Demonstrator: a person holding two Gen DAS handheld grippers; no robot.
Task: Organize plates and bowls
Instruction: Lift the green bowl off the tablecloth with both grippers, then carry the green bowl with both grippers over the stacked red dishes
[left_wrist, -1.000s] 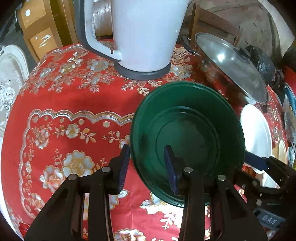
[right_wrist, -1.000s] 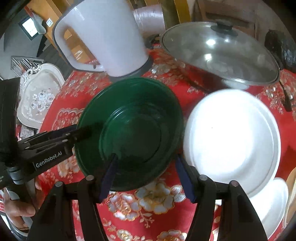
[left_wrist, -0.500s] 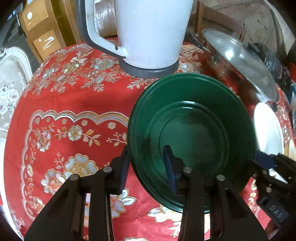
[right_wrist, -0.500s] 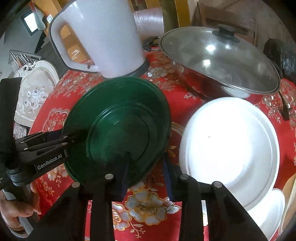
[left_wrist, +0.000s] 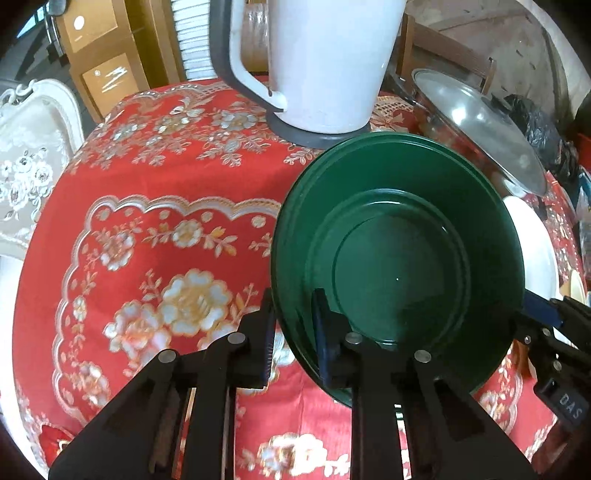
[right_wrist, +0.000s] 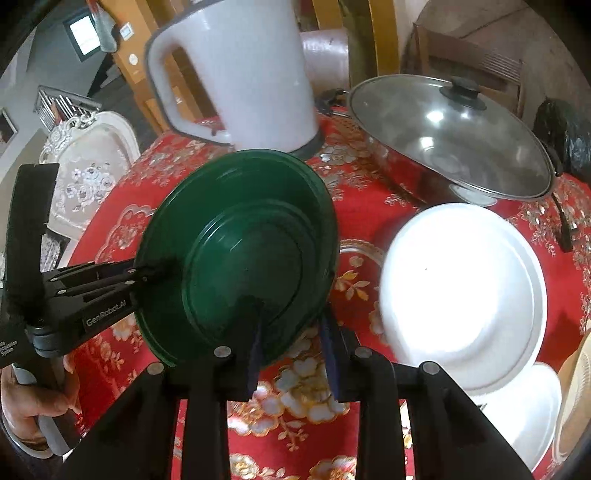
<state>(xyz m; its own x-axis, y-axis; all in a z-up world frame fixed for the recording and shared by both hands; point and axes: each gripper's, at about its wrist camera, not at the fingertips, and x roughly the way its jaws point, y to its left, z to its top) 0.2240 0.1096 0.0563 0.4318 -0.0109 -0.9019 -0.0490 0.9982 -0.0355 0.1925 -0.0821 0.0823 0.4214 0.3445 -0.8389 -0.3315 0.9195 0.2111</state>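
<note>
The left claw (left_wrist: 293, 332) pinches the green bowl's (left_wrist: 399, 266) near rim, one finger inside and one outside; the right claw (right_wrist: 291, 350) pinches its opposite rim. The bowl hangs tilted above the red tabletop (left_wrist: 155, 236), its far edge near the white kettle (left_wrist: 321, 62). Open cloth lies leftward. Since a second ago, the bowl has shifted left, away from the white plate (right_wrist: 465, 295).

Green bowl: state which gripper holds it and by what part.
Both. The left gripper clamps the green bowl at its near left rim, one finger inside and one outside; the right gripper pinches the rim on the opposite side.
</note>
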